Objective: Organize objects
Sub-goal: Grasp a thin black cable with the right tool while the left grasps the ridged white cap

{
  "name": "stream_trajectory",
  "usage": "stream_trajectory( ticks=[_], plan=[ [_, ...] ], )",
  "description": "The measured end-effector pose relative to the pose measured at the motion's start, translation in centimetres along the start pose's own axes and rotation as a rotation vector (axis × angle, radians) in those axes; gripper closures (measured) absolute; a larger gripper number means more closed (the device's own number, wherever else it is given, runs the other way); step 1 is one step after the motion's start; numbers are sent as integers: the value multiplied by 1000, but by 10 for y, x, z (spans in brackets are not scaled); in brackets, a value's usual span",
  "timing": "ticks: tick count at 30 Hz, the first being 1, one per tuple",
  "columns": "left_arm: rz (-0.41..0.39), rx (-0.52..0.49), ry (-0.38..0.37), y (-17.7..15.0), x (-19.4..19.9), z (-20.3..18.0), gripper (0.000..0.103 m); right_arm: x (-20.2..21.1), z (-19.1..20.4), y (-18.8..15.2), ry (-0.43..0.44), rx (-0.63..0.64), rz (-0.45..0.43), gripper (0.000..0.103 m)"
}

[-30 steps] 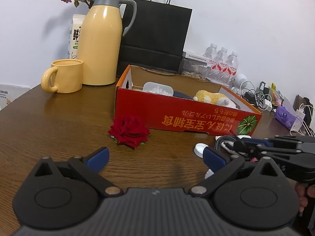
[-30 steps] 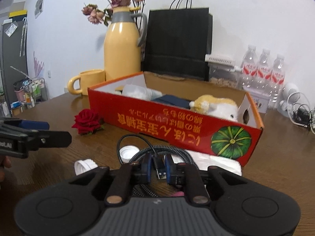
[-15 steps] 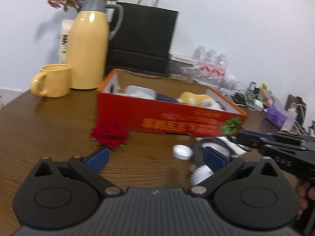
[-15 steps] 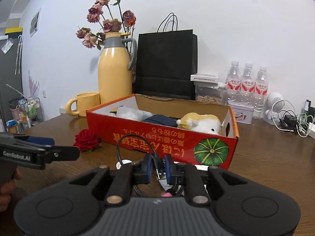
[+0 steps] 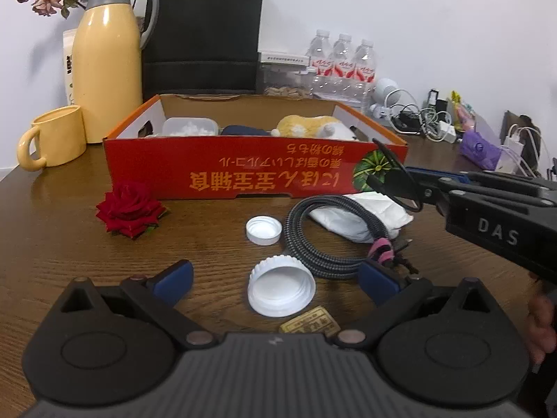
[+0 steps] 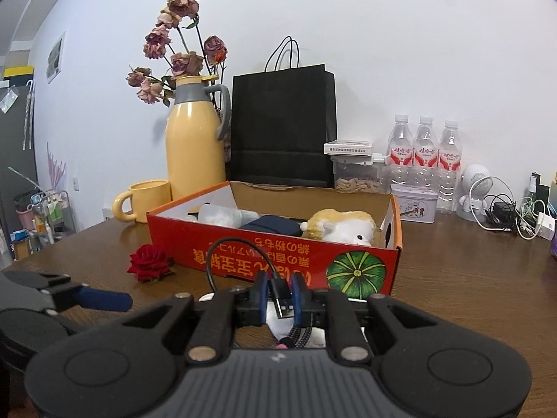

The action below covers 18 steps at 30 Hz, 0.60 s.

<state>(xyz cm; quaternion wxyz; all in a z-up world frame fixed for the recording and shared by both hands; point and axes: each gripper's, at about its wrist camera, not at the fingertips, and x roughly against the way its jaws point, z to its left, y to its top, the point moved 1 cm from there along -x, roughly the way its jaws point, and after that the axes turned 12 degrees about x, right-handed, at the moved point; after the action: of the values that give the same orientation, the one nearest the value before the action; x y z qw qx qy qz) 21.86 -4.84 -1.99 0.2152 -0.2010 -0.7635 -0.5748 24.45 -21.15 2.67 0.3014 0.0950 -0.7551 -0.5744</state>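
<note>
Gripping the USB plug (image 6: 280, 296) of the braided cable (image 5: 315, 240), my right hand-held gripper (image 6: 280, 301) is closed on it above the counter (image 5: 62, 240), before the red box (image 5: 243, 170). My left hand-held gripper (image 5: 275, 278) stands wide open over a white cap (image 5: 281, 291).

Left wrist view: mounted low behind the left gripper (image 5: 275, 275), tilted down at the wooden table (image 5: 52, 244); near; red cardboard box (image 5: 243, 170) at 12 o'clock, large white cap (image 5: 281, 291) just ahead, right gripper (image 5: 393, 181) entering from 3 o'clock.

Right wrist view: mounted behind the right gripper (image 6: 280, 297), facing closer to level toward the white wall (image 6: 400, 52); box (image 6: 275, 259) at 12 o'clock, left gripper (image 6: 104, 299) at 9 o'clock.

Shared: box, red rose (image 5: 130, 209) (image 6: 150, 262), yellow thermos (image 5: 106, 59) (image 6: 195, 139), black paper bag (image 5: 205, 31) (image 6: 283, 125), water bottles (image 5: 343, 59) (image 6: 424, 149).
</note>
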Motion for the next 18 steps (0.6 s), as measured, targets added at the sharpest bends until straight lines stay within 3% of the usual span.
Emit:
stream_trajectory(
  ticks=[2,5,7,9,10,18],
  plan=[
    [1,5,4,0,-2,0,0,-1,2,0,4,5,2,90],
    [13,0,1,-1,-4,-2,10,-1,2,0,6,6,5,90],
    [20,2,1,-3,-5,-2,24,-2,2,0,6,8,8,90],
    [26,11,-1,-2,-5,0,52,-3,3,-1,6,10,12,90],
    [27,15,2,-2,-5,1,60,-3,3,-1,6,11,13,90],
    [3,20,-6,-1,0,2,62,-4,5,-2,9,13,18,90]
  ],
)
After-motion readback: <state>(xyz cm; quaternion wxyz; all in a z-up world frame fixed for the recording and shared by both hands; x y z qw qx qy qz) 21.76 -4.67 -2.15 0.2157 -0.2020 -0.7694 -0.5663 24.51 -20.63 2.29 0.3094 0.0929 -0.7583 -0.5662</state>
